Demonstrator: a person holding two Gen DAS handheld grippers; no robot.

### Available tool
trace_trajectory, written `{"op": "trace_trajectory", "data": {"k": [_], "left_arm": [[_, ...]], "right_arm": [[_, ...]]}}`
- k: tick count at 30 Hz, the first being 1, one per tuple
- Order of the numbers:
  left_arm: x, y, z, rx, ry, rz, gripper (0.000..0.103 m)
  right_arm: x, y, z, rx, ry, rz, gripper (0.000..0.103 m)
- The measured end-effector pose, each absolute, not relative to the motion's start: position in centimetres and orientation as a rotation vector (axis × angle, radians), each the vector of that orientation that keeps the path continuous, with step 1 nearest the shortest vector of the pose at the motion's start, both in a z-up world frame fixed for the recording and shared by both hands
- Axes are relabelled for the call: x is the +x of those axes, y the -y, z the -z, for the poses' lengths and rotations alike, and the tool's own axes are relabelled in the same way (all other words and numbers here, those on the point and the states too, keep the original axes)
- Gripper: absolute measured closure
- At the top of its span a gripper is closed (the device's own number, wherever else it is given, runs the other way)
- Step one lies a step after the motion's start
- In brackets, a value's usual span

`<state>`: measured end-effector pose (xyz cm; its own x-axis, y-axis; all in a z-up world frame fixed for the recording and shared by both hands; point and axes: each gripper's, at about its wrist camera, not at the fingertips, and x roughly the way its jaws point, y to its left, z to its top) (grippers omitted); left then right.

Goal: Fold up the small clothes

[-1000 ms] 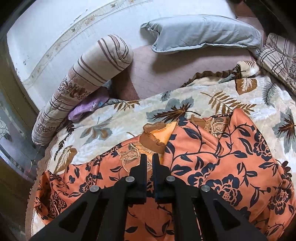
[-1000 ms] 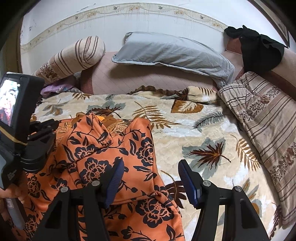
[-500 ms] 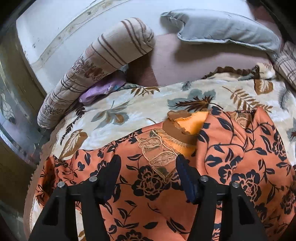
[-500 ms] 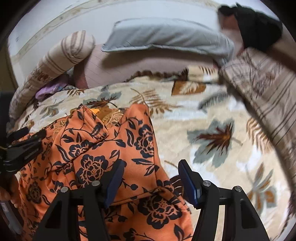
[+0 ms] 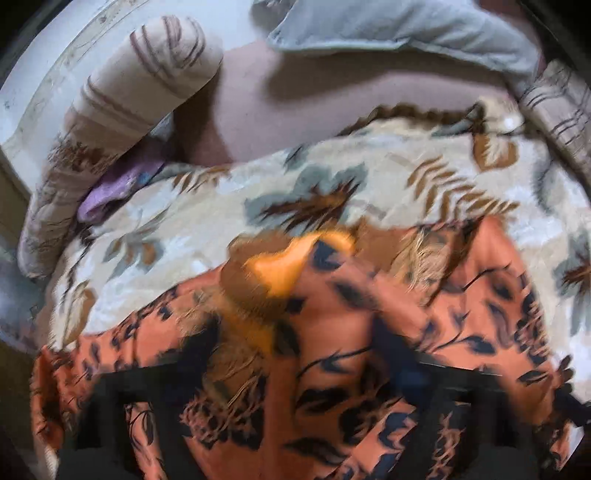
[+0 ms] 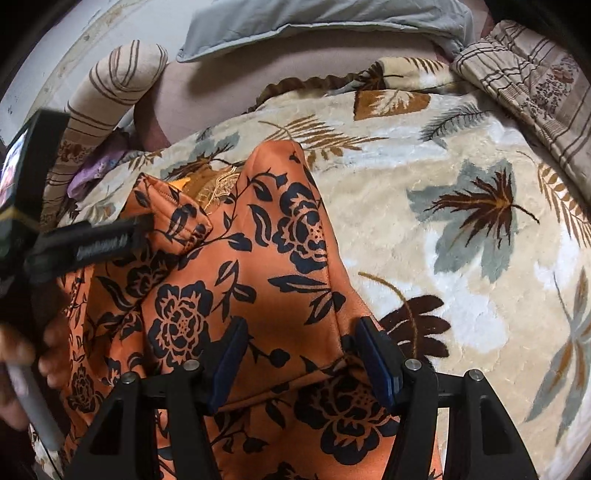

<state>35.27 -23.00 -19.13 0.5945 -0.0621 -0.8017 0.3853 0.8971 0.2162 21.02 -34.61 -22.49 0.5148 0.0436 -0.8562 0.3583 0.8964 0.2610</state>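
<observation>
- Orange floral garment (image 6: 236,280) lies partly folded on the leaf-patterned blanket (image 6: 461,236), toward its left side; gold lace neckline (image 6: 218,184) points at the pillows.
- Right gripper (image 6: 301,356): jaws spread wide, straddling the garment's folded right edge, pads not pressing the cloth.
- Left gripper (image 5: 295,373): heavily blurred; fingers appear parted over the garment, nothing gripped.
- Grey pillow (image 6: 317,22) and striped bolster (image 6: 114,85) at the head of the bed.

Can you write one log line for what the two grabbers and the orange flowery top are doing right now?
orange garment: partly folded on leaf blanket | right gripper: open, astride garment edge | left gripper: open, blurred, over garment
</observation>
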Motion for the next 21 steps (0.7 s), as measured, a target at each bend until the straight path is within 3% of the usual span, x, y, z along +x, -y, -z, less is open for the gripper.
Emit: {"op": "trace_trajectory", "data": {"k": [1, 10, 15, 21], "left_arm": [[35.4, 23.2, 19.1, 0.4, -0.918, 0.3, 0.099], [33.2, 18.5, 14.3, 0.358, -0.783, 0.354, 0.1], [32.9, 8.2, 10.8, 0.22, -0.781, 0.228, 0.1], [31.5, -4.1, 12.7, 0.12, -0.878, 0.025, 0.097]], "right_arm": [[21.2, 34.6, 22.8, 0.444, -1.037, 0.194, 0.039], [21.5, 34.5, 23.9, 0.417, -1.063, 0.208, 0.039], [21.3, 34.1, 24.1, 0.387, -1.052, 0.221, 0.039], [20.9, 33.6, 23.9, 0.367, -1.053, 0.226, 0.038]]}}
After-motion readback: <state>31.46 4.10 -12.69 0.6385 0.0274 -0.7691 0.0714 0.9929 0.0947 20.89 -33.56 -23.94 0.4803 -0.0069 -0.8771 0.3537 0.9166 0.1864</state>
